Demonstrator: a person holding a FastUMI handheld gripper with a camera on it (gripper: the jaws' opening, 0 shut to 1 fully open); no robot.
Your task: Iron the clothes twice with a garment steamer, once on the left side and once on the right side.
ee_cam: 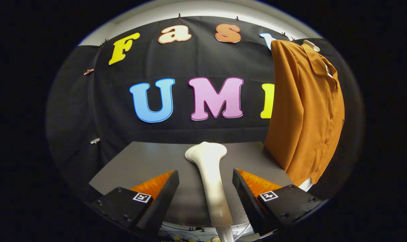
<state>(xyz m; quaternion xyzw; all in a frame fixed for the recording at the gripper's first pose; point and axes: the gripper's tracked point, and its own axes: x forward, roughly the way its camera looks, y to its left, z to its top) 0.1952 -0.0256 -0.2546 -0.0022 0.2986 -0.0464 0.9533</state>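
A white garment steamer [210, 168] lies on the grey table [136, 168], its handle running back between my fingers and its wider head pointing away toward the wall. My gripper [206, 176] is open, one finger on each side of the handle with a gap on both sides, touching nothing. An orange-brown button-up shirt [304, 111] hangs on a white hanger [311, 44] to the right, beyond the right finger, its hem reaching down near the table's right edge.
The black cloth wall stands behind the table. Small clips [95, 140] hold the cloth at the left. Cables [190, 233] lie below the table's near edge, under the fingers.
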